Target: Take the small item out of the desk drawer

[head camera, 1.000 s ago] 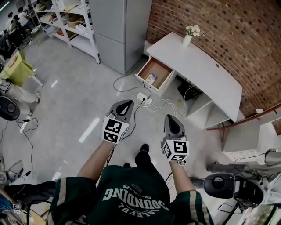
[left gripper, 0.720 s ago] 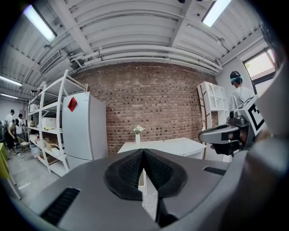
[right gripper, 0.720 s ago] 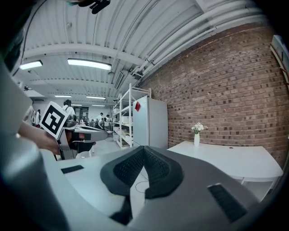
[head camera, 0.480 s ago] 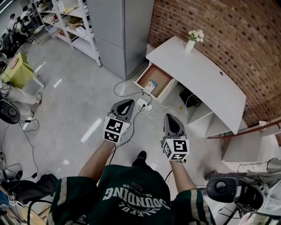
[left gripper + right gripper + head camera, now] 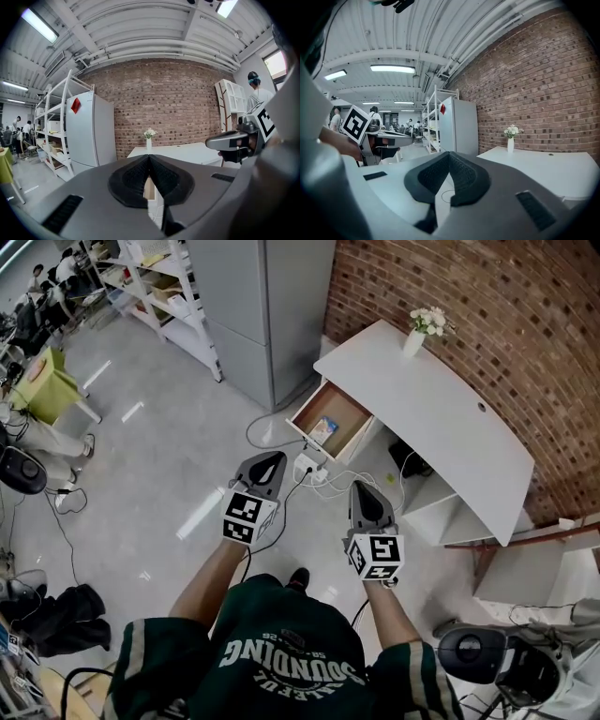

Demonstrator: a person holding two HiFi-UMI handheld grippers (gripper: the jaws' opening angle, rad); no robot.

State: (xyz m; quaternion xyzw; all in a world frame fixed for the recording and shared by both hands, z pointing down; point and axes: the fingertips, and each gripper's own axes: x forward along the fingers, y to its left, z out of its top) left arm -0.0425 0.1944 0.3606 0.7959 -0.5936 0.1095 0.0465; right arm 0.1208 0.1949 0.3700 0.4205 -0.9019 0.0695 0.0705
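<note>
Heads up, the small item (image 5: pixel 322 429) is tough to read from your head view: it's just a tiny blue-and-yellowish thing lying in the open wooden drawer (image 5: pixel 348 407) of the white desk (image 5: pixel 441 418), too small to say what it actually is. Neither gripper view shows it at all, since each gripper's own grey body blocks the lower part of the view and you only get the desktop and the vase of flowers (image 5: pixel 149 138) against the brick wall. Your left gripper (image 5: pixel 277 457) has its jaws pressed together with nothing between them, and it hangs over the bare floor, well short of the drawer. Same deal with your right gripper (image 5: pixel 361 488): its jaws meet at the tips, it holds nothing, and it's near the power strip (image 5: pixel 309 465) and the tangle of cables on the floor.
</note>
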